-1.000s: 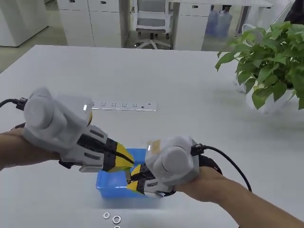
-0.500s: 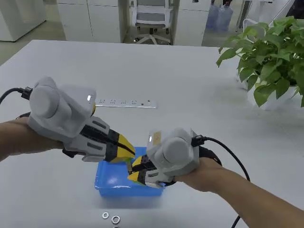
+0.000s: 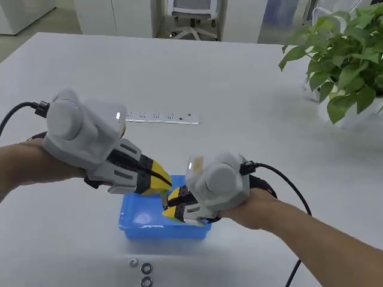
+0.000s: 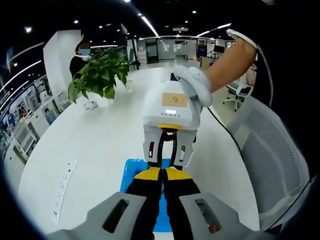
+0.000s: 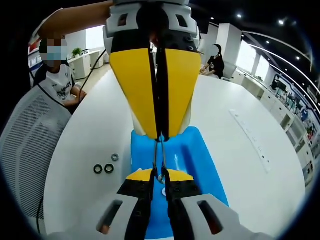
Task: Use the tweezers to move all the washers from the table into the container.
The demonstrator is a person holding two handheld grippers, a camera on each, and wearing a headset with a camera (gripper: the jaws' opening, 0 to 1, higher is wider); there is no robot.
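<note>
A blue container (image 3: 140, 218) sits near the table's front edge. Three washers (image 3: 143, 269) lie on the table just in front of it, also seen in the right gripper view (image 5: 104, 168). My left gripper (image 3: 163, 182) and right gripper (image 3: 170, 210) meet tip to tip over the container. In the right gripper view thin metal tweezers (image 5: 159, 155) run from the shut yellow jaws of the left gripper (image 5: 159, 136) down into my right gripper (image 5: 160, 175), whose jaws press on the two legs over the container (image 5: 200, 160). In the left gripper view, my left gripper (image 4: 162, 172) faces the right gripper (image 4: 166, 162).
A white power strip (image 3: 161, 116) lies further back on the table. A potted plant (image 3: 344, 54) stands at the far right. An office chair (image 3: 191, 12) is beyond the table's far edge. A black cable (image 3: 287, 197) trails from the right gripper.
The head camera has tilted down, so a third washer shows at the bottom. Both grippers stay together over the container, with hardly any shift.
</note>
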